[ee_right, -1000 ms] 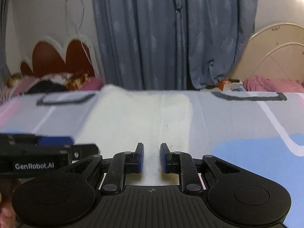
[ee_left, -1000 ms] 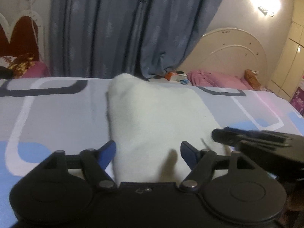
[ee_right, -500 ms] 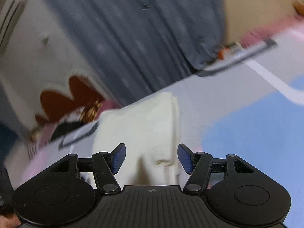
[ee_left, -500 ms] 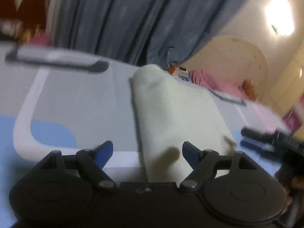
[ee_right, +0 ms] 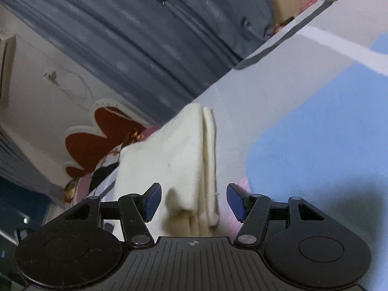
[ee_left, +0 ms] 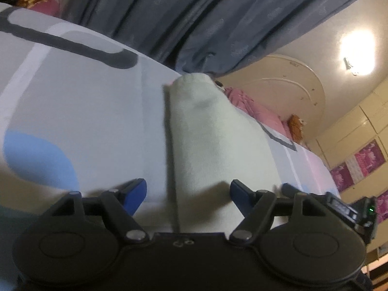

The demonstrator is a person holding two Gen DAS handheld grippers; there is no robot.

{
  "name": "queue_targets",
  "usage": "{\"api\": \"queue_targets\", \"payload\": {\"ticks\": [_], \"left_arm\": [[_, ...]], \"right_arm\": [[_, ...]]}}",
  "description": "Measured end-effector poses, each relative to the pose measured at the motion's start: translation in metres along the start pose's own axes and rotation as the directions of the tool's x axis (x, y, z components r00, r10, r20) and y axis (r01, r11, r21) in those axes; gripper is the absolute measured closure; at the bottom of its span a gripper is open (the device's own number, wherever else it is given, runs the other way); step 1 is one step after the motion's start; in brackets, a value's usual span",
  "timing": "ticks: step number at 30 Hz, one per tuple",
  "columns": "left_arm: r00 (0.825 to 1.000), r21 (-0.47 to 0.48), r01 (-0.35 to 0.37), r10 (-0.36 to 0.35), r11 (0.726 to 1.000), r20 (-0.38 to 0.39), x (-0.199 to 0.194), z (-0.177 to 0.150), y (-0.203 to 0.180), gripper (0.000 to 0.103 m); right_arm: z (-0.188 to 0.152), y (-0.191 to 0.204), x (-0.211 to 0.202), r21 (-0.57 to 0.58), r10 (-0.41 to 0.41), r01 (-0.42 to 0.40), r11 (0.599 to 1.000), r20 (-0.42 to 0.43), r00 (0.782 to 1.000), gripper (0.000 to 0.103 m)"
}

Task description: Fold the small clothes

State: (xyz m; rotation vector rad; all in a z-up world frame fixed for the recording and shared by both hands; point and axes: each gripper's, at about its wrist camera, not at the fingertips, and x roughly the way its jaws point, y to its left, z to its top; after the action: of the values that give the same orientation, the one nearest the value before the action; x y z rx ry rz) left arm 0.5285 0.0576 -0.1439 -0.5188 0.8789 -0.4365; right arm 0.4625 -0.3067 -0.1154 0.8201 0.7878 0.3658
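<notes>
Left claw [ee_left: 188, 194] spread, right claw [ee_right: 192, 200] spread (no readable labels), folded cream cloth [ee_left: 213, 140]

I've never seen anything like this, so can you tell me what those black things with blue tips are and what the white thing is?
Those are tongs that a person holds, one in each hand, with a camera on each looking along its two fingers. One picture is from the left tongs, the other from the right tongs. Both are open and hold nothing. The white thing is a folded cloth lying on a bed sheet with blue and grey shapes. A grey curtain hangs behind.
</notes>
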Motion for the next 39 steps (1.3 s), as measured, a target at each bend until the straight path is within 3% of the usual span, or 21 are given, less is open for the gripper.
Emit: {"api": "queue_targets", "payload": {"ticks": [4, 7, 12, 16, 20, 23, 26, 27, 29, 31, 34, 39], "left_arm": [[0.999, 0.05, 0.025, -0.023, 0.998, -0.044, 0.004, 0.003, -0.005, 0.034], [0.998, 0.028, 0.042, -0.04, 0.999, -0.051, 0.008, 0.004, -0.002, 0.034], [0.99, -0.068, 0.12, -0.124, 0.99, -0.068, 0.027, 0.005, -0.001, 0.037], [0.994, -0.04, 0.091, -0.094, 0.995, -0.062, 0.025, 0.004, -0.002, 0.048], [0.997, -0.011, 0.065, -0.066, 0.998, -0.05, 0.031, 0.001, -0.01, 0.047], [0.999, 0.052, -0.001, 0.003, 0.999, -0.039, 0.034, -0.001, -0.026, 0.047], [0.999, 0.066, -0.046, 0.048, 0.997, -0.023, 0.035, -0.002, -0.038, 0.049], [0.998, 0.072, -0.053, 0.055, 0.996, -0.02, 0.035, -0.003, -0.04, 0.049], [0.998, 0.089, -0.07, 0.07, 0.994, -0.004, 0.034, -0.005, -0.044, 0.061], [0.995, 0.134, -0.097, 0.096, 0.986, 0.016, 0.029, -0.006, -0.052, 0.065], [0.99, 0.216, -0.14, 0.132, 0.966, 0.051, 0.019, -0.01, -0.066, 0.067], [0.988, 0.258, -0.146, 0.127, 0.955, 0.09, -0.011, -0.01, -0.078, 0.067]], "right_arm": [[0.003, 0.002, 0.004, -0.031, -0.015, 0.014, 0.999, -0.03, 0.999, 0.043], [0.003, -0.002, 0.001, -0.022, -0.003, 0.002, 1.0, -0.041, 0.999, 0.043], [0.004, -0.006, 0.024, 0.037, 0.11, -0.106, 0.994, -0.11, 0.988, 0.043], [0.004, -0.007, 0.02, 0.026, 0.118, -0.116, 0.993, -0.104, 0.988, 0.043], [0.0, -0.007, 0.021, -0.012, 0.106, -0.107, 0.994, -0.088, 0.99, 0.043], [-0.006, 0.013, 0.028, -0.1, 0.03, -0.037, 0.994, -0.072, 0.997, 0.043], [-0.017, 0.039, 0.036, -0.256, -0.085, 0.073, 0.964, -0.036, 0.996, 0.057], [-0.02, 0.044, 0.036, -0.274, -0.097, 0.087, 0.958, -0.024, 0.995, 0.062], [-0.024, 0.048, 0.035, -0.288, -0.115, 0.109, 0.951, -0.006, 0.993, 0.066], [-0.03, 0.056, 0.035, -0.321, -0.145, 0.143, 0.936, 0.017, 0.989, 0.068], [-0.041, 0.075, 0.033, -0.405, -0.176, 0.185, 0.895, 0.061, 0.983, 0.07], [-0.058, 0.101, 0.019, -0.471, -0.171, 0.203, 0.859, 0.11, 0.979, 0.071]]}}
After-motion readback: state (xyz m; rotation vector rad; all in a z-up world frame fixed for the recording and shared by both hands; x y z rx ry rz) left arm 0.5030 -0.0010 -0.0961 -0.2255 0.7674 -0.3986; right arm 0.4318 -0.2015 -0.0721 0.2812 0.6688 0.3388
